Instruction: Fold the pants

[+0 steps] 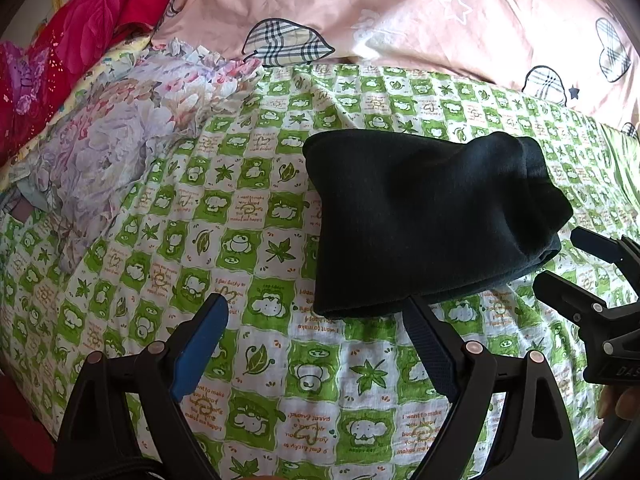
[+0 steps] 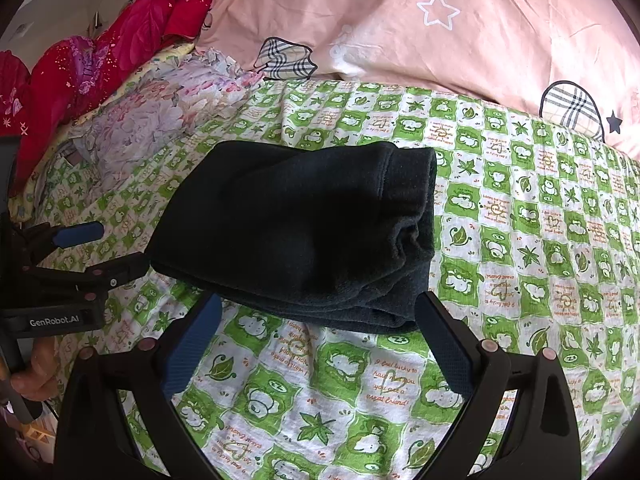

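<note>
The pants [image 1: 432,220] lie folded into a compact dark bundle on the green and white checked sheet [image 1: 248,248] that covers the bed. In the left wrist view the bundle sits right of centre in the frame; in the right wrist view the pants [image 2: 296,232] sit at centre, with thick stacked layers showing along the lower right edge.

The left gripper [image 1: 316,308] is spread wide and holds nothing. Its blue-padded fingers [image 1: 200,352] rise from the bottom of the frame, one at lower left over bare sheet, the other with its tip just at the near edge of the bundle. The same left gripper [image 2: 112,248] shows at the left edge of the right wrist view, jaws apart, its lower finger close to the left corner of the bundle; I cannot tell whether it touches.

The right gripper [image 2: 318,300] is also spread wide and empty, its fingers [image 2: 444,352] straddling the near edge of the pants from the bottom of the frame. In the left wrist view the right gripper [image 1: 560,260] enters from the right edge, jaws apart, just beside the right end of the bundle.

Beyond the sheet, across the top of both frames, lies a pink quilt [image 1: 360,4] printed with stars and plaid hearts. At upper left is a crumpled floral cloth [image 1: 120,136], and beyond it a red blanket [image 1: 80,40].
</note>
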`<state>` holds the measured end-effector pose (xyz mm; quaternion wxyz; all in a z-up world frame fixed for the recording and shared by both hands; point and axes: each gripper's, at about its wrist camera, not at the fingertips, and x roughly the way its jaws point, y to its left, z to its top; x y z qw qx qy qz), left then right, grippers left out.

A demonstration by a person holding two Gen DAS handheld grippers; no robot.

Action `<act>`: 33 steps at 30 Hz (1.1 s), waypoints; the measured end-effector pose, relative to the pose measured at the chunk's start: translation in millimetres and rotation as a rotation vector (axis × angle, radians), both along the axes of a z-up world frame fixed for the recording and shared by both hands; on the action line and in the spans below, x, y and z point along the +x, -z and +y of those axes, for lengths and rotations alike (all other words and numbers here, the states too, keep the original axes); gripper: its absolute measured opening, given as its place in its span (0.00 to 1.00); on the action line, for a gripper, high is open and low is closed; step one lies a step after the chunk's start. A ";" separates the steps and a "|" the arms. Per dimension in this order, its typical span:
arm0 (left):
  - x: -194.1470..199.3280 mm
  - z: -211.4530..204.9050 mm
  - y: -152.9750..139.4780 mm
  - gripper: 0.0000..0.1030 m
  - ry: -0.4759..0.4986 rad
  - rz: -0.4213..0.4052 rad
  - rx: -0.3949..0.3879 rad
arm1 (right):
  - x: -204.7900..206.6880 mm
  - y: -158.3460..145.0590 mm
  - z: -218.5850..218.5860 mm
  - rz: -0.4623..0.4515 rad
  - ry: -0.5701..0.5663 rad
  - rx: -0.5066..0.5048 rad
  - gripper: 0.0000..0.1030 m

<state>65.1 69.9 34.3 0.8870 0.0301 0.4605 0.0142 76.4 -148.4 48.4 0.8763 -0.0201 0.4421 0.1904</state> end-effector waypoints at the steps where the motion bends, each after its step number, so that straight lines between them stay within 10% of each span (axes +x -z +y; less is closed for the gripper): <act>1: 0.0 -0.2 -0.2 0.87 0.002 -0.002 0.000 | 0.3 -0.1 -0.3 0.000 0.000 0.001 0.94; 33: 1.8 -3.2 -4.5 0.89 0.008 -0.009 -0.003 | 3.2 -1.3 -4.2 -0.008 0.001 0.000 0.94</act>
